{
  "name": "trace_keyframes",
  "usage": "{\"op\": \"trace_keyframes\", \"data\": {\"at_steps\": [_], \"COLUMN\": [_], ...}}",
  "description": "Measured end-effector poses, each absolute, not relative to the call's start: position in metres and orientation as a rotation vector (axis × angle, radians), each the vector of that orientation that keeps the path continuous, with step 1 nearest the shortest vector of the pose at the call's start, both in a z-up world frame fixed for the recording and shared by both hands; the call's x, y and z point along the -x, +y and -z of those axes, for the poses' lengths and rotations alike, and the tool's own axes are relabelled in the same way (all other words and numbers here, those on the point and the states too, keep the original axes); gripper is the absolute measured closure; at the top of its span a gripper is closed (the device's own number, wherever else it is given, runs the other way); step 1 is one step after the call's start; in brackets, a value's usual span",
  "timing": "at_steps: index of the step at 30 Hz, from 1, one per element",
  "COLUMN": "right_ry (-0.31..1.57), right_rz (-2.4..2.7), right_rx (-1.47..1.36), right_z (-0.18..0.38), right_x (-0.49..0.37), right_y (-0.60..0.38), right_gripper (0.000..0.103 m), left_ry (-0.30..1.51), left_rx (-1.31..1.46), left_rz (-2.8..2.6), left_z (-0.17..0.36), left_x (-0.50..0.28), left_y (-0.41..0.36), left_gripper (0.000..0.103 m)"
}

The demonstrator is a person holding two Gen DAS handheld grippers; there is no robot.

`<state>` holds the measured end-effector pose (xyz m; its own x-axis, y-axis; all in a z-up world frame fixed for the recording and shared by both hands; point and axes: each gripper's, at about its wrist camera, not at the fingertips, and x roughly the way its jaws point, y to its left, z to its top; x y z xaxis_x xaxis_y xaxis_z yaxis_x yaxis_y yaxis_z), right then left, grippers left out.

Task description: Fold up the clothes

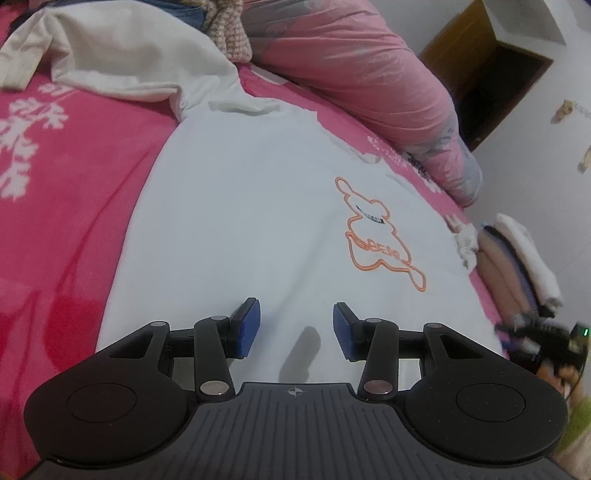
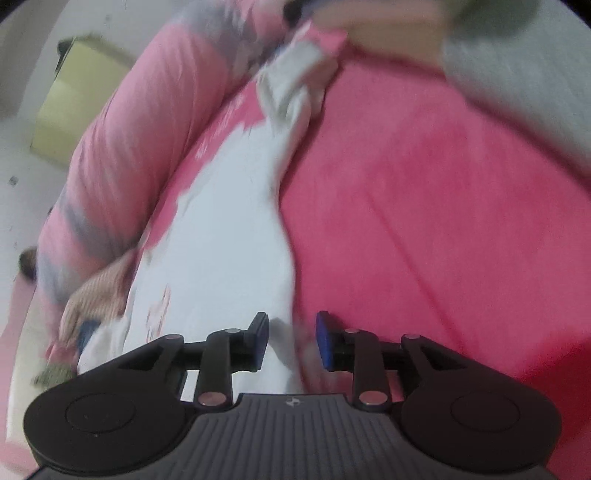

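A white T-shirt (image 1: 258,221) with an orange bear outline (image 1: 376,236) lies spread flat on the pink bedspread (image 1: 74,184). My left gripper (image 1: 296,328) hovers just over the shirt's near hem, open, with nothing between its blue pads. In the blurred right wrist view the same shirt (image 2: 229,229) runs away from me as a long white strip, its sleeve bunched at the far end. My right gripper (image 2: 291,341) sits at the shirt's right edge. Its jaws stand apart with the cloth's edge lying between them, and the pads are not pressing on it.
A rolled pink quilt (image 1: 351,66) borders the bed's far side. Another white garment (image 1: 110,48) and a checked knit piece (image 1: 229,33) lie crumpled beyond the shirt. Folded clothes (image 1: 528,254) sit off the bed's right edge, and a wooden cabinet (image 1: 480,66) stands behind.
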<state>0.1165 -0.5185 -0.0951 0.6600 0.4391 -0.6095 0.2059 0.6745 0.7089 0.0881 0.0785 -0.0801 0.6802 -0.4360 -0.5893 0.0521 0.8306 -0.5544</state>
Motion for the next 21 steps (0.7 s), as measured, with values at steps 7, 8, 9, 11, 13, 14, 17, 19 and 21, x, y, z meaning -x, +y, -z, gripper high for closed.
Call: {"op": "trace_keyframes", "data": {"at_steps": [7,8,9,11,13,14,17,19,21], "right_ry": [0.898,0.896,0.875,0.831,0.788,0.784,0.772,0.788,0.774], "right_rz": [-0.202,-0.196,-0.187,-0.167,-0.148,-0.135,-0.096,-0.077,-0.083], "right_rx": [-0.832,-0.844,-0.835,-0.814,-0.793,-0.777,-0.728,-0.730,-0.811], "right_z": [0.096,0.097,0.094,0.090,0.085,0.084,0.082,0.086,0.090], "right_x": [-0.042,-0.030,-0.021,-0.004,0.014,0.015,0.018,0.019,0.025], "right_y": [-0.517,-0.518,-0.516,-0.512,-0.508,-0.507,-0.502,-0.501,-0.508], "right_gripper": [0.081,0.089,0.098,0.100,0.101,0.101,0.101,0.100,0.097], "left_ry": [0.774,0.772,0.771,0.769,0.769,0.768,0.767,0.765,0.763], "left_rx": [0.548,0.547,0.546,0.548,0.550,0.548,0.533,0.523,0.511], "left_rz": [0.291,0.290,0.289,0.284,0.277,0.274,0.267,0.263,0.259], "left_z": [0.079,0.079,0.079,0.078,0.078,0.077,0.074,0.073,0.071], "left_x": [-0.071,-0.068,-0.065,-0.061,-0.058,-0.057,-0.053,-0.050,-0.047], "left_y": [0.088,0.089,0.090,0.091,0.093,0.093,0.093,0.093,0.093], "left_gripper": [0.059,0.059,0.059,0.059,0.059,0.059,0.059,0.059,0.059]}}
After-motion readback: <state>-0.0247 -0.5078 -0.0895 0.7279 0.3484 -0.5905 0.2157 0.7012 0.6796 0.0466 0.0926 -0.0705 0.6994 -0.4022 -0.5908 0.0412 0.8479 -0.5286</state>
